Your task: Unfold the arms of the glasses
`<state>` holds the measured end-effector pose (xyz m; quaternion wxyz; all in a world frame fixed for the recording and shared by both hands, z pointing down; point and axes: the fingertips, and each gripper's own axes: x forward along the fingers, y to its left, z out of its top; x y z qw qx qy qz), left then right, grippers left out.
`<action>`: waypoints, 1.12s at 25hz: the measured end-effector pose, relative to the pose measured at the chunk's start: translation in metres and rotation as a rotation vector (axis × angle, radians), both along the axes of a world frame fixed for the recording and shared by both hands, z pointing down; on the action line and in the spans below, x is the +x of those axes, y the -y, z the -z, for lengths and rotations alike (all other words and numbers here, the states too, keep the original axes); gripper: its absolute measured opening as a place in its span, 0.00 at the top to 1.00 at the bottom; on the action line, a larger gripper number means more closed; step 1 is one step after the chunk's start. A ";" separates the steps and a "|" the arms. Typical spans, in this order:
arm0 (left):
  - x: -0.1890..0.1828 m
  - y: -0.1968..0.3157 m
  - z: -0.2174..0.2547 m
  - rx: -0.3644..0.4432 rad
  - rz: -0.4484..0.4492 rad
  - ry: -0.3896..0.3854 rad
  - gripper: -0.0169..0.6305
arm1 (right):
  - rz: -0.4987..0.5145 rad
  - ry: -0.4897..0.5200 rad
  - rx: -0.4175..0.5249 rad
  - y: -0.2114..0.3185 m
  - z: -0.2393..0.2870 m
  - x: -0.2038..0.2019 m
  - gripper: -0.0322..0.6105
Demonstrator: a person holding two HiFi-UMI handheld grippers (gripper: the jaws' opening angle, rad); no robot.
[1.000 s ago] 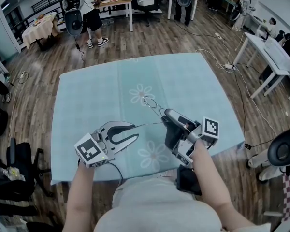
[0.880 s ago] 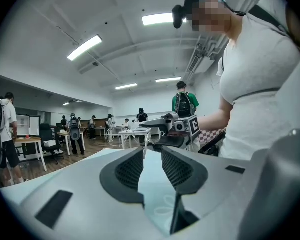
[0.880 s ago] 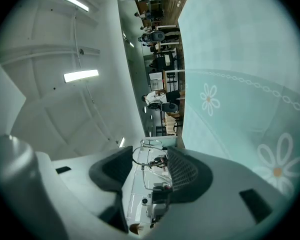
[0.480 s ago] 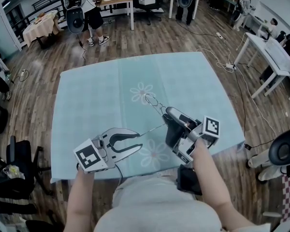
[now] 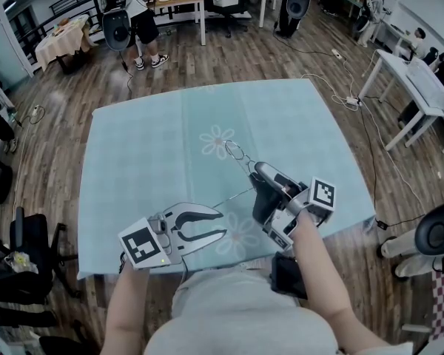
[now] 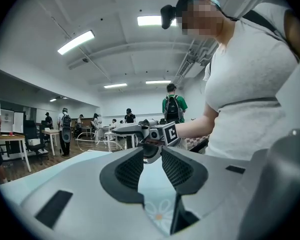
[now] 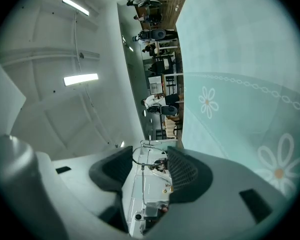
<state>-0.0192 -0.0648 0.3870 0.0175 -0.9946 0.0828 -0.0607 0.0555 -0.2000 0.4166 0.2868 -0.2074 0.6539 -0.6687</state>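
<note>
Thin wire-frame glasses hang above the teal tablecloth, just right of its middle. My right gripper is shut on their frame. One lens ring pokes out past its tip. One slim arm stands swung out, pointing left toward my left gripper. In the right gripper view the wire frame runs between the dark pads of the right gripper. My left gripper floats open near the table's front edge, a little short of the arm's tip. Nothing sits between its pads in the left gripper view.
The cloth carries white flower prints. A wooden floor surrounds the table, with cables at the right. A white desk stands far right. A person stands beside a desk at the back, and a black chair at the left.
My left gripper has drawn back toward the table's front edge and slightly right, away from the glasses arm's tip. My right gripper and the glasses stayed put.
</note>
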 end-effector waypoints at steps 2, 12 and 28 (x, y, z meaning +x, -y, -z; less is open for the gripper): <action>0.001 -0.001 0.000 0.003 -0.002 -0.006 0.79 | 0.002 0.002 0.002 0.000 0.000 0.000 0.60; -0.024 0.015 0.017 0.021 0.101 -0.061 0.79 | 0.011 0.012 0.005 -0.001 0.005 -0.002 0.60; -0.048 0.044 -0.007 -0.002 0.230 -0.102 0.79 | 0.001 0.026 0.016 -0.002 0.011 -0.001 0.60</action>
